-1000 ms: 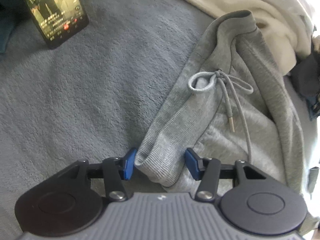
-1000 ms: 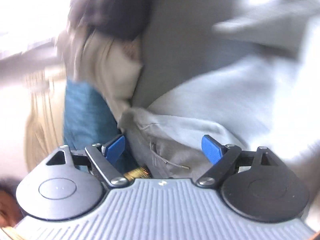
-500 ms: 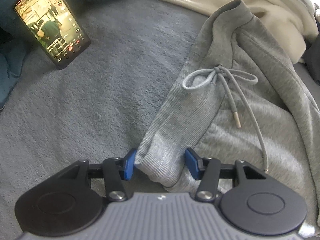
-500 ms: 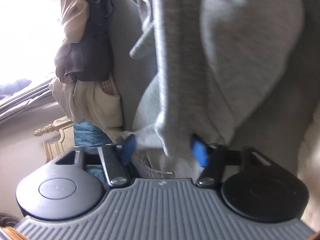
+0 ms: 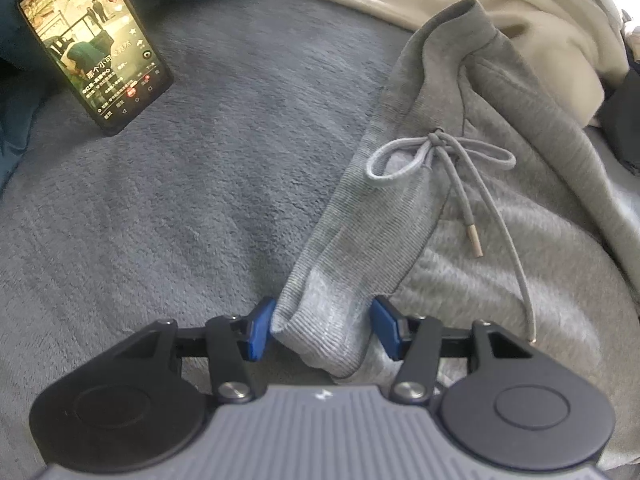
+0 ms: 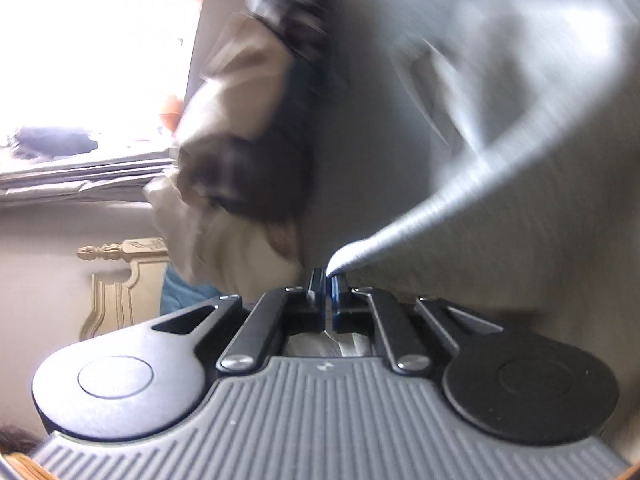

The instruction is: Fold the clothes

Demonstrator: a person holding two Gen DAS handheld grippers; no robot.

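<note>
- The left gripper point(image 5: 322, 330) sits low at 6 o'clock in the left wrist view. It points up toward 12 o'clock, over a fuzzy grey blanket point(image 5: 200, 208).
- Its blue fingers point(image 5: 260, 328) are spread apart. A ribbed corner of the grey sweatpants point(image 5: 400, 216) lies between them. The left finger touches the cloth, but the fingers do not squeeze it.
- A phone point(image 5: 94, 40) stands tilted at 10 o'clock with its screen lit. It is well apart from the pants.
- The pants run from the fingers up toward 1 o'clock. The waistband is ribbed. A grey drawstring point(image 5: 440, 152) is tied in a bow near the middle, and one end has a small metal tip.
- A cream blanket point(image 5: 500, 8) lies past the pants at 1 o'clock.
- The right gripper point(image 6: 328, 280) points up in the right wrist view, and that picture is blurry.
- Its fingers are pressed together on a thin point of the grey cloth point(image 6: 400, 224). The cloth stretches from the fingers up toward 2 o'clock.
- Half a second ago those fingers were wide apart with the cloth hanging between them. Now they pinch it.
- The left gripper's fingers are as wide as before. The phone now looks a bit nearer the top edge.
- A blurry pile of tan and dark clothes point(image 6: 248, 140) is at 11 o'clock in the right wrist view.
</note>
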